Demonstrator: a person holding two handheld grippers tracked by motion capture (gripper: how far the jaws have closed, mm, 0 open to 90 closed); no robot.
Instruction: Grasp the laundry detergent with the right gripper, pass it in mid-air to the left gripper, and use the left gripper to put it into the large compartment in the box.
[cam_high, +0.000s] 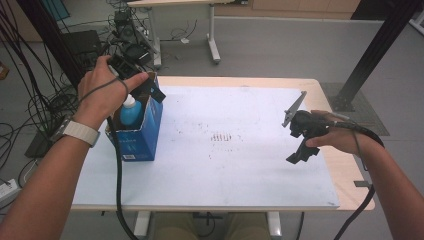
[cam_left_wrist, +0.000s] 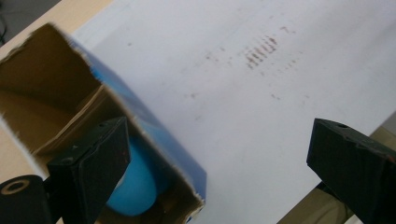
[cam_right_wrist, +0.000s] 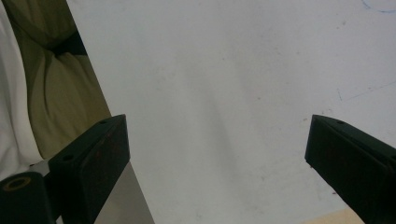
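An open-topped blue cardboard box (cam_high: 142, 132) stands at the left edge of the table. Inside it is a blue bottle (cam_high: 131, 111) with a white cap, upright. My left gripper (cam_high: 145, 86) hovers just over the box's top, held in the person's left hand. In the left gripper view the gripper (cam_left_wrist: 219, 154) is open, and one jaw hangs over the box (cam_left_wrist: 56, 79) and the bottle (cam_left_wrist: 135, 182). My right gripper (cam_high: 299, 142) is held above the right side of the table. It stands open (cam_right_wrist: 217, 154) with nothing between its fingers.
A white sheet (cam_high: 225, 165) covers the tabletop and carries a patch of brown marks (cam_high: 222, 137) at its middle. The table's wooden rim (cam_high: 350, 170) shows at the right. Cables and equipment (cam_high: 125, 35) lie on the floor beyond. The person's trousers (cam_right_wrist: 60, 93) show past the near edge.
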